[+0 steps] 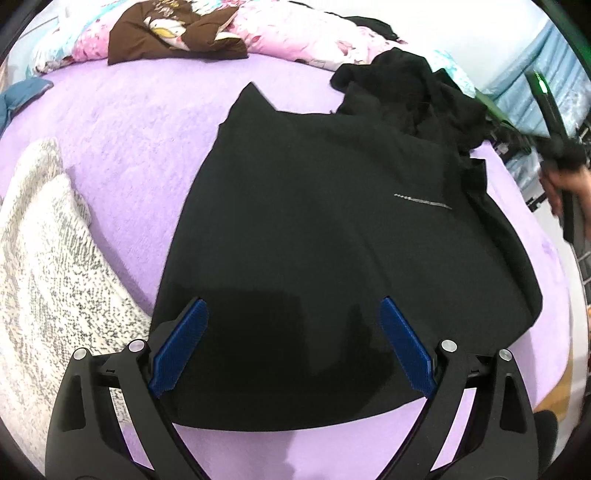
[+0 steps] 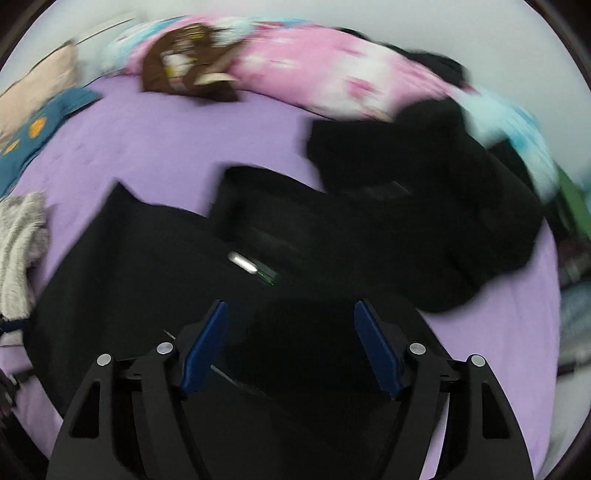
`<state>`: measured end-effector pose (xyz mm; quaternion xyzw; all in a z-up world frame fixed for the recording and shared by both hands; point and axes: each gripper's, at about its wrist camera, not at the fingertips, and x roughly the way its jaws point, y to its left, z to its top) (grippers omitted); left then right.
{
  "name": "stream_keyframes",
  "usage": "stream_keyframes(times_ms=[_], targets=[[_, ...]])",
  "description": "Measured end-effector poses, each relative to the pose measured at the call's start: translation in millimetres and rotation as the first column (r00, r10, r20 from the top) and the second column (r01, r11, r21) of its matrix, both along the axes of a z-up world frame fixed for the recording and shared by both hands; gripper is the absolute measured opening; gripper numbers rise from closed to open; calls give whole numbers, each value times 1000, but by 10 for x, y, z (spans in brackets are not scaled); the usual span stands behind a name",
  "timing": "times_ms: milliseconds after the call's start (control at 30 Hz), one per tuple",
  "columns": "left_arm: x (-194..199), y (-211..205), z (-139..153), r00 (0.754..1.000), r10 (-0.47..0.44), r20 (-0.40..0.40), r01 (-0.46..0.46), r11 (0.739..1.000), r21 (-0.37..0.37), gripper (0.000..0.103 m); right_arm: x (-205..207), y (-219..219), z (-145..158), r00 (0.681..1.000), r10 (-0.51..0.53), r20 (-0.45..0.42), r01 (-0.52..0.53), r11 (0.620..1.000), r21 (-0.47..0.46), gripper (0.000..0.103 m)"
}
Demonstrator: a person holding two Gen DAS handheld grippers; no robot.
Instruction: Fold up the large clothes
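Observation:
A large black garment (image 1: 325, 236) lies spread flat on the purple bed, with a small silver mark on its right part and a bunched black part (image 1: 406, 96) at its far right. My left gripper (image 1: 291, 314) is open and empty, hovering over the garment's near hem. In the blurred right wrist view the same black garment (image 2: 147, 266) lies below my right gripper (image 2: 290, 317), which is open and empty above it. The right gripper and the hand holding it (image 1: 565, 177) show at the right edge of the left wrist view.
A white-grey knitted garment (image 1: 48, 251) lies at the left. A brown printed garment (image 1: 173, 37) rests on a pink floral duvet (image 1: 303, 33) at the back. A blue item (image 1: 22, 96) lies far left. The purple bedcover (image 1: 129, 140) surrounds the black garment.

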<state>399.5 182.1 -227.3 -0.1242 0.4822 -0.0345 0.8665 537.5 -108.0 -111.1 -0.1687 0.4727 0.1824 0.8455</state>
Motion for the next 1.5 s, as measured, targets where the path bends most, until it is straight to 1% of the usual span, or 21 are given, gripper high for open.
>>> stream_keyframes(times_ms=[100, 233, 300, 400, 500, 567, 633, 700, 733, 767, 800, 867, 900, 933, 1000, 1033, 1067, 1167, 1267, 1400, 1500], targets=[[-3, -81, 18, 1000, -16, -1, 16, 1000, 2, 91, -44, -496, -59, 997, -82, -6, 82, 996, 27, 70], [16, -187, 16, 1000, -28, -7, 28, 1000, 12, 91, -92, -769, -190, 993, -119, -1, 119, 992, 38, 70], [27, -240, 5, 999, -34, -10, 35, 999, 25, 91, -118, -747, -286, 994, -113, 11, 113, 994, 15, 70], [65, -286, -38, 999, -40, -22, 41, 999, 34, 91, -201, -596, -415, 996, -72, 45, 74, 996, -43, 70], [94, -307, -78, 999, -37, -34, 38, 999, 27, 91, -187, -329, -594, 996, -44, 82, 52, 994, -98, 70], [106, -319, -93, 998, -43, -37, 44, 999, 19, 91, -124, -211, -735, 997, -45, 64, 52, 993, -110, 69], [106, -330, -100, 998, -48, -38, 49, 998, 26, 91, -61, -128, -844, 995, -53, 90, 67, 984, -166, 68], [113, -324, -122, 998, -48, -49, 49, 998, 27, 91, -3, -113, -935, 993, -76, 86, 90, 980, -177, 67], [115, -313, -120, 998, -48, -42, 49, 999, 24, 91, 40, -140, -954, 992, -101, 82, 114, 980, -164, 62], [110, -300, -122, 998, -49, -39, 49, 999, 20, 91, 77, -168, -958, 990, -124, 73, 133, 981, -143, 58], [115, -290, -137, 998, -45, -49, 46, 999, 21, 91, 111, -217, -947, 987, -146, 59, 152, 982, -112, 57], [109, -266, -141, 998, -42, -47, 43, 999, 16, 91, 125, -277, -923, 986, -159, 42, 162, 984, -76, 46], [115, -259, -147, 998, -40, -53, 41, 999, 13, 91, 128, -315, -898, 986, -165, 35, 166, 984, -56, 43], [126, -259, -149, 998, -38, -54, 39, 999, 12, 91, 131, -347, -875, 985, -169, 24, 169, 985, -31, 37], [120, -253, -145, 998, -39, -48, 40, 999, 8, 91, 137, -459, -793, 983, -184, 5, 184, 983, 25, 28], [121, -255, -149, 998, -38, -53, 39, 999, 10, 91, 136, -497, -755, 982, -187, -3, 187, 981, 51, 26], [121, -253, -152, 998, -38, -52, 39, 999, 11, 91, 142, -539, -707, 982, -191, -5, 191, 979, 70, 22], [121, -253, -159, 998, -36, -53, 36, 999, 11, 91, 134, -630, -547, 980, -197, 19, 195, 978, 77, 13], [127, -260, -177, 998, -34, -55, 35, 999, 12, 91, 173, -746, -365, 979, -201, 32, 198, 977, 78, 11], [147, -258, -208, 998, -32, -61, 33, 999, 12, 91, 278, -961, -168, 975, -216, 60, 214, 976, 38, 11], [169, -217, -261, 997, -25, -69, 24, 1000, -14, 91, 388, -1196, -154, 966, -251, 56, 251, 968, 15, 11]])
